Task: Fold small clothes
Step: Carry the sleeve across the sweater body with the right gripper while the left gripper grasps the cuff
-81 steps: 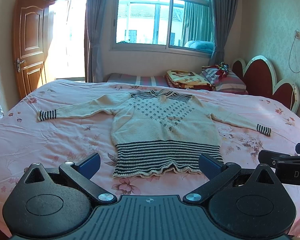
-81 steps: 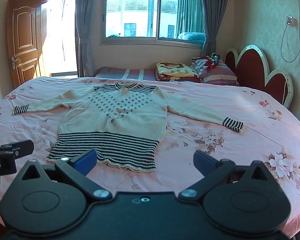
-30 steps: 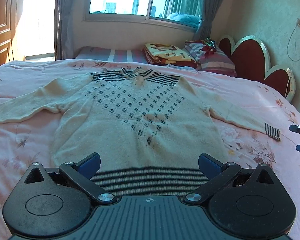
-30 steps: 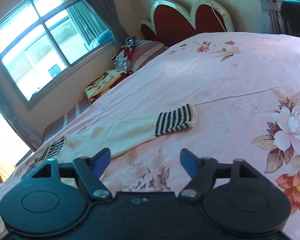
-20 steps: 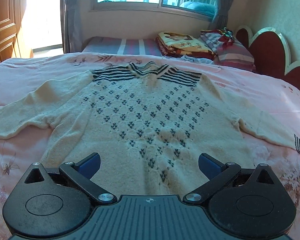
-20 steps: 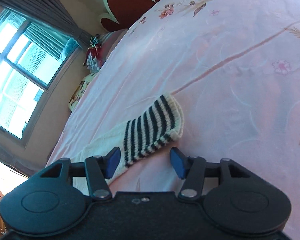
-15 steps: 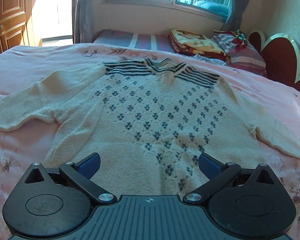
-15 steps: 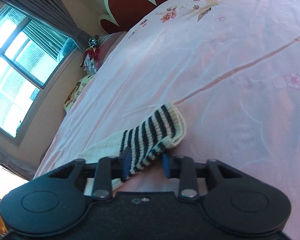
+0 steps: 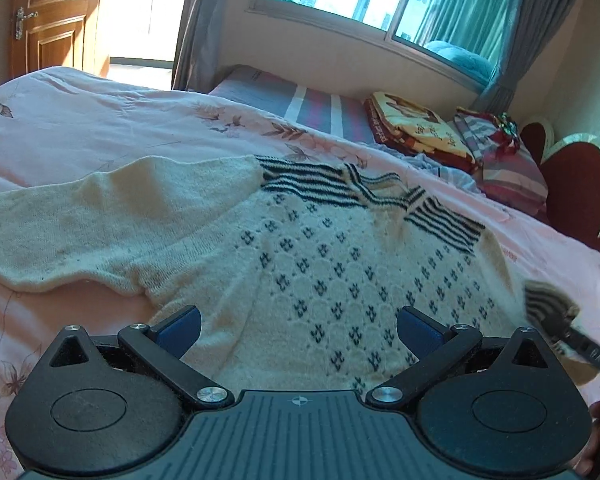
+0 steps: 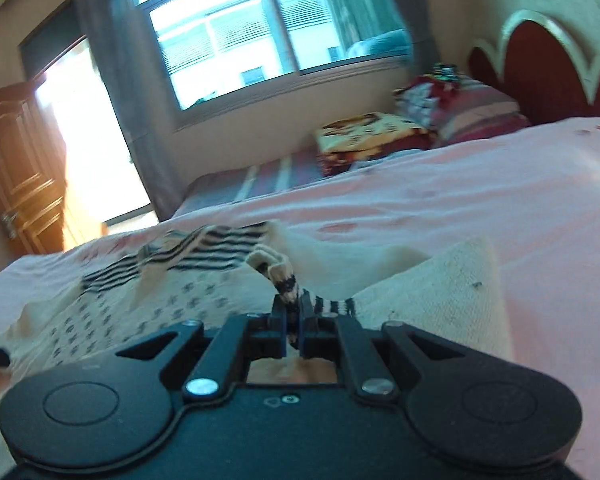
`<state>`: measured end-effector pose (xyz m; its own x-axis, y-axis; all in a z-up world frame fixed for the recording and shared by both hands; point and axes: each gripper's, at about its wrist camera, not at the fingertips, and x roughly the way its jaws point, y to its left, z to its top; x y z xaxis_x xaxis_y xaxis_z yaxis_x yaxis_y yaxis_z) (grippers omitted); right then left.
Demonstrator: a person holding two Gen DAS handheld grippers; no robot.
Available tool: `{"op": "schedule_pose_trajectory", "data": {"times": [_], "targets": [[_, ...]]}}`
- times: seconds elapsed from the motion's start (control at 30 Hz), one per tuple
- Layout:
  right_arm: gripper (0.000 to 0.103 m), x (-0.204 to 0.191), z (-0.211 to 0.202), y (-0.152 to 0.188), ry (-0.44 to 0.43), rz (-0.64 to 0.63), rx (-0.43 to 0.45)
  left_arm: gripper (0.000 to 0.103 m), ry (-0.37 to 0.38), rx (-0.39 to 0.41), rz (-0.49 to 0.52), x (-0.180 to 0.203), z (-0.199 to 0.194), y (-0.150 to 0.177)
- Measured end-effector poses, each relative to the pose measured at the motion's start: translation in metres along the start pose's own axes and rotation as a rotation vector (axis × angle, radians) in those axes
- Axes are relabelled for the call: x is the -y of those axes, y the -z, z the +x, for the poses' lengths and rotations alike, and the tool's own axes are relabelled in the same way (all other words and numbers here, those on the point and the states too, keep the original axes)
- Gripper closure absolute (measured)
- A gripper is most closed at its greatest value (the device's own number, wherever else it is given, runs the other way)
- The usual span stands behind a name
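Note:
A cream knit sweater (image 9: 320,264) with black striped collar lies flat on the pink bedspread (image 9: 80,120). My left gripper (image 9: 298,320) hovers open above its chest, with nothing between the fingers. The sweater's left sleeve (image 9: 80,232) stretches off to the left. My right gripper (image 10: 293,316) has its jaws closing tight on the striped cuff (image 10: 282,276) of the right sleeve (image 10: 440,292), which is lifted and drawn over the sweater's body (image 10: 160,312). In the left wrist view the blurred cuff (image 9: 544,300) shows at the right edge, pinched by the right gripper (image 9: 560,328).
Folded blankets (image 9: 416,128) and striped pillows (image 9: 504,160) are stacked at the far side of the bed beside the red headboard (image 9: 580,192). A window with grey curtains (image 10: 240,32) and a wooden door (image 9: 52,20) lie beyond.
The right gripper shut on the striped cuff and swung left, carrying the sleeve over the sweater's body. The left gripper moved up along the sweater toward the collar and rolled slightly.

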<state>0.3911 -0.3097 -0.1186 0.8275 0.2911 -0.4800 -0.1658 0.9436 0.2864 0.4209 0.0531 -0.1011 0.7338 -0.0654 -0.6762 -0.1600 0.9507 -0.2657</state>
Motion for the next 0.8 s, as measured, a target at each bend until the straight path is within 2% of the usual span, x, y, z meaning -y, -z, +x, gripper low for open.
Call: {"op": "schedule_pose_trajectory", "data": {"times": [0.13,0.2,0.3,0.33,0.43,0.47,0.5,0.53,0.6,0.73,0.77,0.8], "targets": [[0.097,-0.056,0.037,0.013,-0.086,-0.098,-0.103,0.0,0.038,0.01,-0.036,-0.013,0.002,-0.01],[0.091,-0.074,0.049,0.025,-0.11,-0.134,-0.165,0.0,0.072,0.006,-0.043,-0.015,0.005,-0.012],[0.068,-0.093,0.036,0.03,-0.093,-0.235,-0.128,0.0,0.14,-0.014,-0.051,-0.01,0.014,-0.01],[0.057,-0.093,0.027,0.03,-0.093,-0.238,-0.109,0.0,0.174,-0.025,-0.051,-0.005,0.019,-0.009],[0.056,-0.077,-0.006,0.036,-0.089,-0.193,-0.073,0.003,0.282,-0.074,-0.045,0.017,0.038,-0.004],[0.056,-0.072,-0.015,0.037,-0.078,-0.173,-0.071,0.026,0.318,-0.11,-0.045,0.026,0.048,-0.001],[0.056,-0.064,-0.021,0.037,-0.063,-0.145,-0.069,0.042,0.339,-0.149,-0.048,0.034,0.058,0.0],[0.056,-0.056,-0.027,0.037,-0.052,-0.118,-0.068,0.042,0.369,-0.199,-0.049,0.044,0.069,0.003],[0.056,-0.044,-0.04,0.039,-0.033,-0.078,-0.067,0.042,0.373,-0.261,-0.012,0.066,0.088,0.009],[0.056,-0.028,-0.052,0.04,-0.003,-0.018,-0.068,0.045,0.417,-0.284,0.012,0.094,0.109,0.014],[0.056,-0.023,-0.054,0.04,0.007,0.001,-0.068,0.077,0.425,-0.282,0.017,0.098,0.114,0.015],[0.056,-0.019,-0.054,0.04,0.014,0.027,-0.066,0.097,0.42,-0.289,0.023,0.1,0.119,0.015]]}}
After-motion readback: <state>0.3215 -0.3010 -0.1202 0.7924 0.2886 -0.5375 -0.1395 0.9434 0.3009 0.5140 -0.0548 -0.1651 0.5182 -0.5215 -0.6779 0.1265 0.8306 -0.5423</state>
